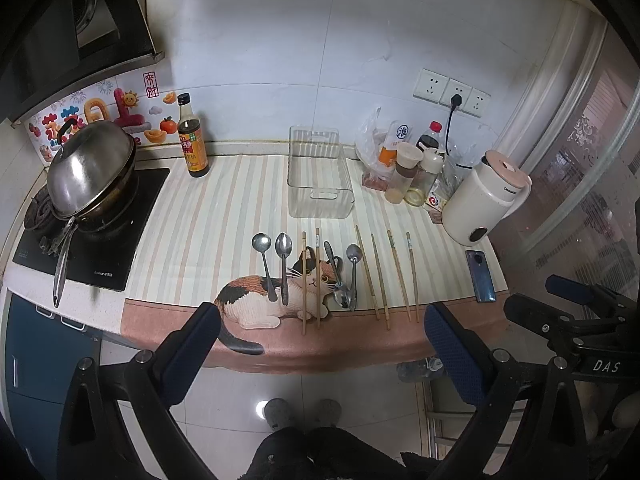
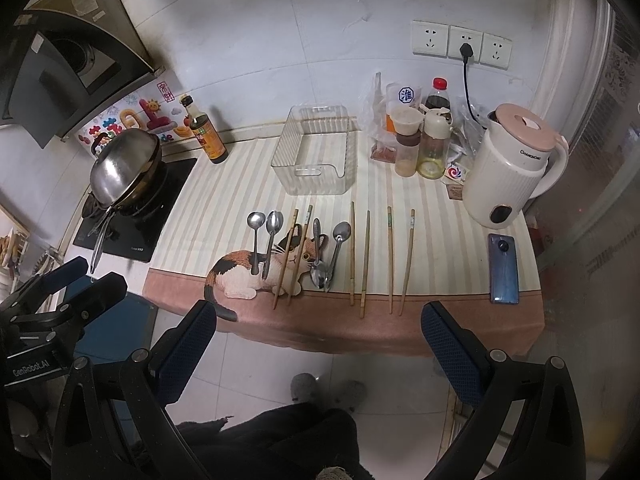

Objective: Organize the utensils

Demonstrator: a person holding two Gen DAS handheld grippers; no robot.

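Note:
Several metal spoons and several wooden chopsticks lie in a row on the striped mat with a cat picture, near its front edge. An empty clear plastic bin stands behind them. My left gripper is open and empty, held off the counter's front edge, below the utensils. My right gripper is open and empty too, also in front of the counter edge. The right gripper shows at the right of the left wrist view, and the left gripper at the left of the right wrist view.
A wok with a steel lid sits on the stove at left. A soy sauce bottle stands by the wall. Condiment jars, a white kettle and a phone are at right.

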